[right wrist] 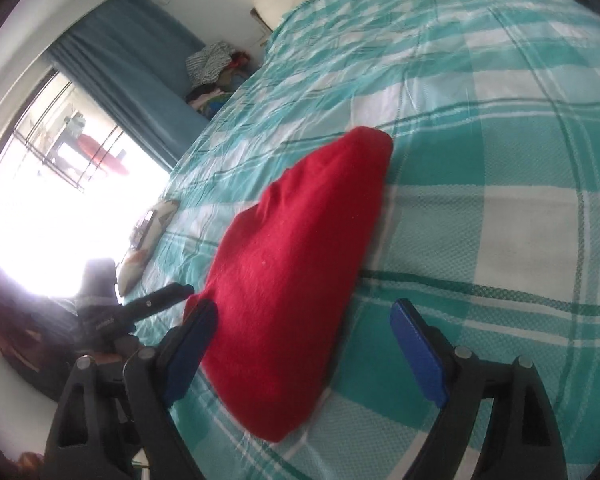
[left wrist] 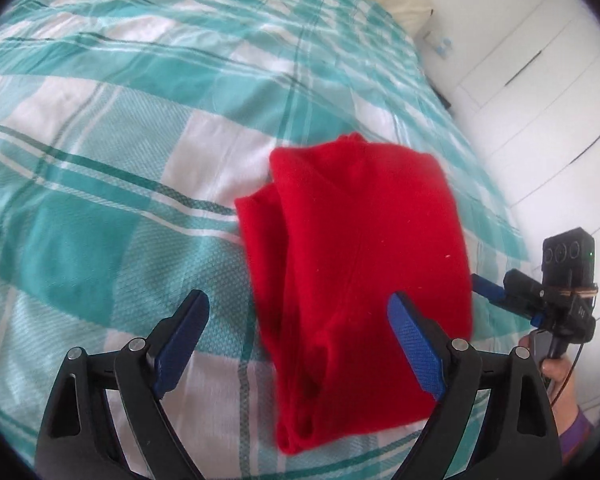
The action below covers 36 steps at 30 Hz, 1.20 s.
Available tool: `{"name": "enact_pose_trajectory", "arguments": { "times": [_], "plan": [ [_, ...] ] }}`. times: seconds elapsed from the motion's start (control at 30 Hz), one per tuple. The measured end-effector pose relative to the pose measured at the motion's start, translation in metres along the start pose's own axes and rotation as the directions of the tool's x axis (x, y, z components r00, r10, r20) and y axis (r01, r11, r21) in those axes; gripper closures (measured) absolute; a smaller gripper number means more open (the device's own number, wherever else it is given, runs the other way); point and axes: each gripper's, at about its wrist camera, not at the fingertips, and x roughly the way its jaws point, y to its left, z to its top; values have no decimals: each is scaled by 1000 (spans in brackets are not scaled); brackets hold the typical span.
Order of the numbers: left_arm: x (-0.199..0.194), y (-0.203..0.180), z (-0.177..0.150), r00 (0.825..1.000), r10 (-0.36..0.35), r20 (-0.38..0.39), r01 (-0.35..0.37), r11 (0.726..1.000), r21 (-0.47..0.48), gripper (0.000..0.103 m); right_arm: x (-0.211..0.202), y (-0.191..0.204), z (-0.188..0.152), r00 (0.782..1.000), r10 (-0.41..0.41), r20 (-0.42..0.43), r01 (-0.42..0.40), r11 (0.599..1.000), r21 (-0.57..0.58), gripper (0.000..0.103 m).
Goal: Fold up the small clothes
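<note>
Bedroom, checked teal bedspread (left wrist: 100, 168): red garment (left wrist: 356, 248) lying folded mid-bed. Left gripper (left wrist: 300, 332) and right gripper (right wrist: 304, 340) hovering, fingers apart, gripping nothing. Advice: pressing folds flat, squaring edges.

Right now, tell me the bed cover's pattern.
Teal-and-white plaid bed cover, clearest in the left wrist view.

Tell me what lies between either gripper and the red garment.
Nothing visible. The folded red garment lies on the checked bedspread, directly before the open left gripper and open right gripper, with no other item between.
</note>
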Motion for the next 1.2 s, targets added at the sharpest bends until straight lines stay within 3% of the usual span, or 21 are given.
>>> {"name": "enact_pose_trajectory", "arguments": {
  "times": [0.1, 0.17, 0.2, 0.23, 0.27, 0.3, 0.33, 0.43, 0.57, 0.67, 0.77, 0.8, 0.83, 0.87, 0.9, 0.93, 0.97, 1.03, 1.1, 1.17, 1.2],
  "plan": [
    [19, -2, 5, 1000, 2, -24, -2, 1000, 16, 13, 37, -15, 3, 999, 24, -45, -20, 995, 96, 16],
    [24, -9, 7, 1000, -14, -26, 15, 999, 44, 18, 53, -14, 4, 999, 34, -32, -31, 995, 95, 15],
    [27, -13, 8, 999, -35, -35, 37, 998, 52, 29, 58, -9, 4, 999, 42, -20, -40, 996, 82, 19],
    [31, -17, 9, 997, -50, -52, 53, 997, 52, 42, 65, -5, 5, 998, 66, -21, -65, 995, 78, 34],
    [36, -19, 10, 997, -48, -61, 51, 998, 46, 48, 74, -1, 6, 996, 79, -39, -76, 994, 80, 40],
    [37, -21, 10, 997, -43, -58, 46, 998, 44, 64, 80, 5, 5, 997, 54, -48, -51, 997, 64, 45],
    [37, -23, 10, 998, -45, -53, 48, 998, 45, 75, 82, 13, 5, 999, 3, -49, -2, 1000, 23, 57],
    [15, -37, 13, 997, -82, 2, 81, 995, 64, 79, 67, 40, 7, 998, -67, -2, 66, 994, -82, 70],
    [-21, -77, 27, 984, -149, 96, 136, 981, 137, 79, 18, 74, 20, 992, -79, 96, 100, 967, -235, 72],
    [-37, -114, 39, 969, -196, 154, 164, 967, 197, 79, -26, 84, 40, 983, -67, 169, 113, 953, -280, 72],
    [-27, -144, 43, 971, -183, 153, 141, 959, 247, 70, -60, 72, 57, 975, -76, 209, 134, 951, -279, 71],
    [-16, -149, 40, 978, -150, 145, 110, 962, 251, 55, -66, 63, 62, 973, -90, 211, 146, 953, -264, 67],
    [-4, -152, 37, 986, -95, 140, 57, 965, 255, 35, -68, 53, 64, 971, -122, 208, 172, 954, -245, 58],
    [7, -154, 30, 989, -23, 144, -16, 966, 260, 29, -71, 41, 62, 965, -172, 198, 216, 950, -227, 51],
    [15, -153, 20, 986, 47, 161, -90, 959, 268, 26, -72, 30, 59, 955, -232, 183, 269, 940, -212, 33],
    [20, -152, 9, 977, 111, 183, -160, 947, 278, 26, -74, 20, 53, 942, -288, 173, 320, 925, -203, 17],
    [21, -151, -4, 964, 169, 204, -224, 931, 287, 25, -80, 11, 42, 922, -344, 174, 375, 906, -197, 13],
    [17, -152, -30, 930, 266, 253, -337, 893, 298, 19, -94, -6, 17, 890, -422, 172, 451, 872, -193, 12],
    [4, -159, -56, 885, 329, 330, -432, 843, 320, 13, -106, -13, -8, 865, -469, 180, 498, 847, -186, 12],
    [-12, -172, -79, 846, 339, 412, -489, 800, 347, 5, -118, -10, -30, 846, -490, 211, 527, 828, -192, 11],
    [-20, -178, -88, 838, 328, 435, -495, 792, 357, 4, -123, -4, -41, 830, -508, 231, 551, 811, -196, 10]
  ]
}}
